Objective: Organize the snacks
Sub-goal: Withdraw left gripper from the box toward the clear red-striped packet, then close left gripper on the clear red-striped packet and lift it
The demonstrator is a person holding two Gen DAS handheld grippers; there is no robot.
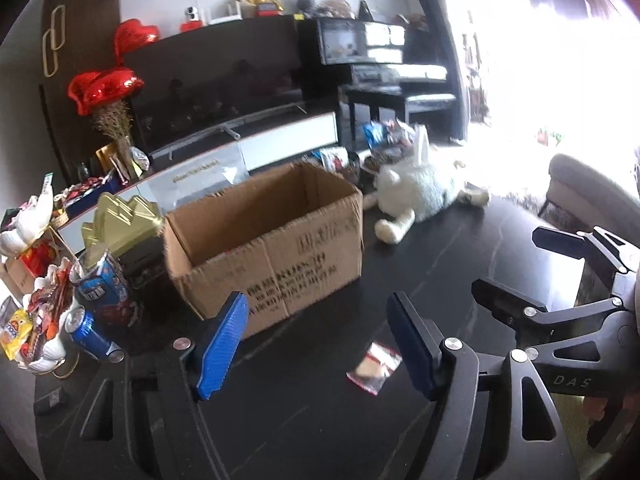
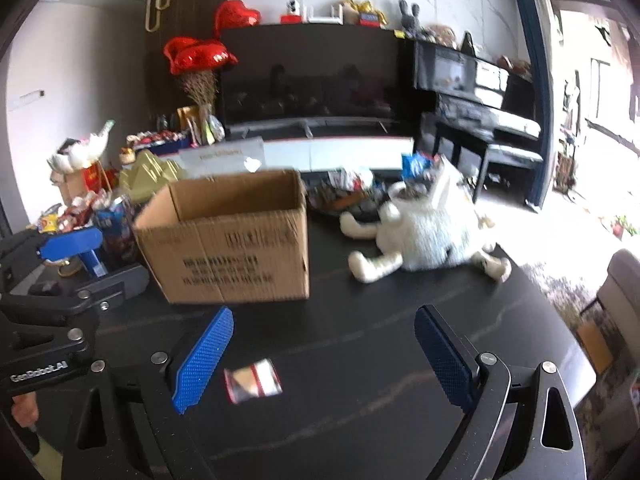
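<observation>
An open, empty cardboard box stands on the black table; it also shows in the right wrist view. A small red-and-silver snack packet lies flat on the table in front of the box, also in the right wrist view. My left gripper is open and empty, just left of the packet. My right gripper is open and empty, with the packet near its left finger. The right gripper also shows at the right of the left wrist view.
A pile of snacks, a blue can and a gold tin crowd the table left of the box. A white plush toy lies to the right behind it, by a bowl of snacks. TV and piano stand behind.
</observation>
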